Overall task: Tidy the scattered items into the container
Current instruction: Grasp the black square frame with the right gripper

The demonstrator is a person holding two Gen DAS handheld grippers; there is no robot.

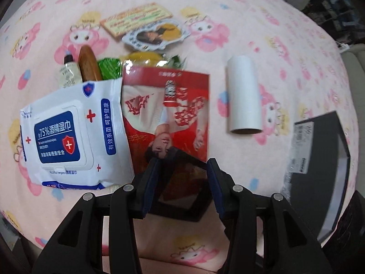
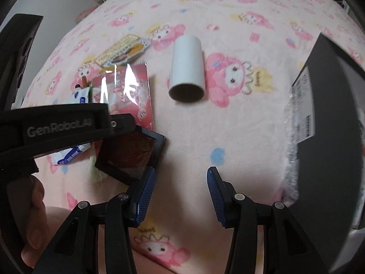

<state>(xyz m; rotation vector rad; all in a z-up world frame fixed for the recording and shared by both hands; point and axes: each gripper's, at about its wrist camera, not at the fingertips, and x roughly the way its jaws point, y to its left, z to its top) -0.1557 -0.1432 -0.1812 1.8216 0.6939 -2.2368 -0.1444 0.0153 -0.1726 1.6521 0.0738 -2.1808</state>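
Observation:
My left gripper (image 1: 182, 162) is shut on a black hexagonal frame (image 1: 182, 189) with a dark red face, near the front of the pink blanket. The right wrist view shows the same frame (image 2: 134, 153) in that gripper, just left of my right gripper (image 2: 181, 182), which is open and holds nothing. The black container (image 1: 319, 171) lies at the right edge, also seen as a black box (image 2: 330, 114) with a label. Scattered items include a white roll (image 1: 244, 96) (image 2: 187, 68), a red photo card (image 1: 168, 114) and a wet wipes pack (image 1: 73, 132).
Behind the wipes lie a small bottle (image 1: 67, 72), a brown comb (image 1: 90, 65), a green packet (image 1: 109, 68) and a yellow item (image 1: 141, 57). Two printed cards (image 1: 136, 20) sit farther back. A hand (image 2: 34, 205) grips the left tool. Bare blanket (image 2: 228, 137) lies between roll and box.

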